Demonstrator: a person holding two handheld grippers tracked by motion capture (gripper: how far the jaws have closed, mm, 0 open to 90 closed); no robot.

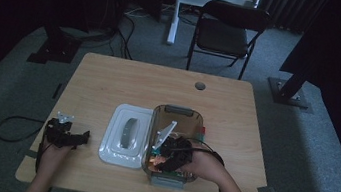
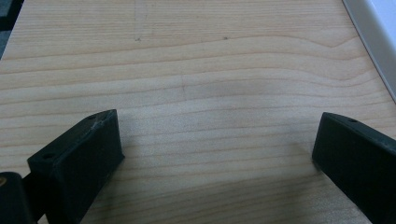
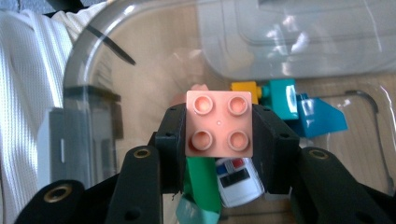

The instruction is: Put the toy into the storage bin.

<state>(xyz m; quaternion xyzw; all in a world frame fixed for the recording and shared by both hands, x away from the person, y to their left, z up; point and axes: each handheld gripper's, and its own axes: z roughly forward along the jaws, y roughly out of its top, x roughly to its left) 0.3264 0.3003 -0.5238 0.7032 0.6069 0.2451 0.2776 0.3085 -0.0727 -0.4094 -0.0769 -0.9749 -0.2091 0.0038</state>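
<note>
- Far left, the left gripper (image 1: 66, 134) rests on the table (image 1: 110, 77) near its left edge, well apart from the action. Its own view has the jaws spread wide over bare wood, with nothing between them.
- Next along, the white lid (image 1: 125, 134) lies flat on the table, off the box and just beside its left wall. So the opening step looks done.
- Now the clear box (image 1: 178, 111), standing open at the table's centre-right. Inside, as the right gripper view shows it: a yellow block (image 3: 244, 87), a teal block (image 3: 281, 98), a blue piece (image 3: 322, 117), a green piece (image 3: 201, 182) and a little white toy car (image 3: 239, 181), all loose at the bottom.
- And here's the busy one: the right gripper (image 1: 168, 157) is down inside the box at its near end, jaws clamped on a pink brick (image 3: 219, 123), one pad on each flank, studs facing the camera. The brick sits above the other toys, not touching them as far as I can tell.
- Whether that brick is going in or coming out, these pictures don't say.
- My read on progress: lid off, one brick in the grip, several toys lying in the box. Either way, the lid remains to be put back.
</note>
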